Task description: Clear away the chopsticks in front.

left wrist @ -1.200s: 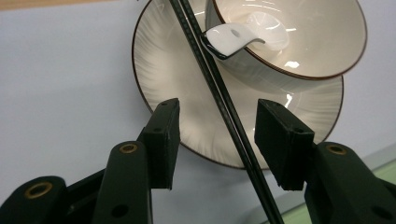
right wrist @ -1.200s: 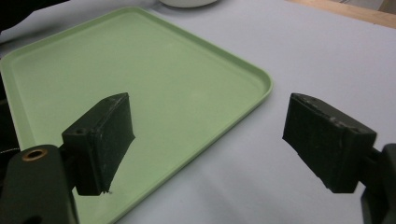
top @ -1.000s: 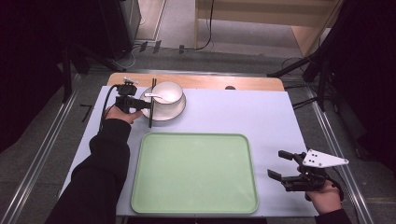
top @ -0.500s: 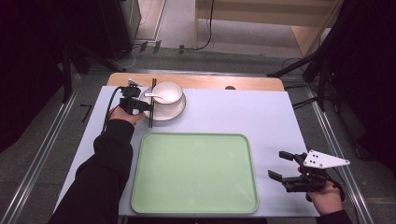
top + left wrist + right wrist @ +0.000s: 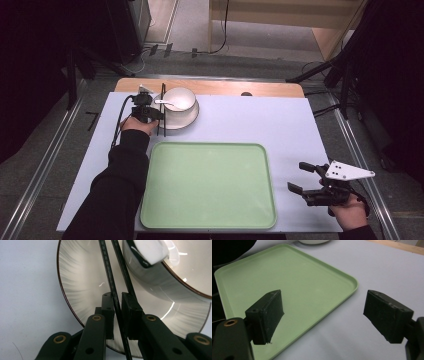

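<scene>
Left hand-held gripper (image 5: 161, 114) is closing its jaws on a pair of black chopsticks (image 5: 113, 290); the pads (image 5: 108, 315) are pinching them. The chopsticks are lying across the left rim of the plate (image 5: 75, 285), beside the white bowl (image 5: 179, 98) with its spoon (image 5: 164, 103), long axis running straight ahead of the jaws. Right hand-held gripper (image 5: 322, 317) is waiting spread wide, empty, over the table (image 5: 280, 120) right of the green tray (image 5: 207, 185). The left hand is the nearer one. No writing is legible.

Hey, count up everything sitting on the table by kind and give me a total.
Chopsticks: 2
Plate: 1
Bowl: 1
Spoon: 1
Tray: 1
Total: 6
</scene>
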Motion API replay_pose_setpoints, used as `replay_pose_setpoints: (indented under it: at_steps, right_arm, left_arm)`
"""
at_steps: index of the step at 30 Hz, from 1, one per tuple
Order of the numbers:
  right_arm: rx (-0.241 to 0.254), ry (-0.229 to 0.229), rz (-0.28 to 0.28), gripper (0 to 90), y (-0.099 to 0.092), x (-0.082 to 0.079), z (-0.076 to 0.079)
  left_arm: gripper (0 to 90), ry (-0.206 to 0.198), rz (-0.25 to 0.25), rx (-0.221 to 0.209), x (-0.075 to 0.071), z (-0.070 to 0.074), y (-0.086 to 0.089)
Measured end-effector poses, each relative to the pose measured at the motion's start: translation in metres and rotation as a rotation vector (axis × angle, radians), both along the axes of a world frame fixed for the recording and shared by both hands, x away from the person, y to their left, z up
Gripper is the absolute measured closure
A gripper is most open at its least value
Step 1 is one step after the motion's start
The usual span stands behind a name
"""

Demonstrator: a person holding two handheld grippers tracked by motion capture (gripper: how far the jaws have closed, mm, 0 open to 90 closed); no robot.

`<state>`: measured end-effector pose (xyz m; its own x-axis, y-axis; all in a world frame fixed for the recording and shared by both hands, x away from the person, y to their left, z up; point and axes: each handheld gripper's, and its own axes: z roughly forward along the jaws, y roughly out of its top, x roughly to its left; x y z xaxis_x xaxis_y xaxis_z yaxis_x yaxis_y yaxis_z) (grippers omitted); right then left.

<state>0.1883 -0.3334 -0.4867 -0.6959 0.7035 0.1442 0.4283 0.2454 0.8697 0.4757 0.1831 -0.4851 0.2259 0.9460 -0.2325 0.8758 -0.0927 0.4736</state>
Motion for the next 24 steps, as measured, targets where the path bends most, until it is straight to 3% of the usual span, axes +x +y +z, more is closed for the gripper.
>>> replay_pose_setpoints:
  at_steps: [6, 15, 18, 24]
  right_arm:
    - [-0.001, -0.001, 0.000, 16.4, 0.000, 0.000, 0.000]
    - [-0.002, -0.001, 0.001, 16.4, 0.000, 0.000, -0.001]
    - [-0.001, -0.002, -0.001, 16.4, 0.000, 0.000, -0.001]
    - [-0.003, -0.006, 0.000, 16.4, -0.001, 0.000, -0.001]
  left_arm:
    - [85.6, 0.011, 0.055, -0.024, 0.001, -0.001, 0.002]
    - [86.6, 0.022, 0.069, -0.033, 0.002, 0.001, 0.004]
    - [86.6, 0.008, 0.059, -0.040, -0.001, 0.009, 0.011]
    - [86.6, 0.029, 0.078, -0.068, -0.006, 0.020, 0.039]
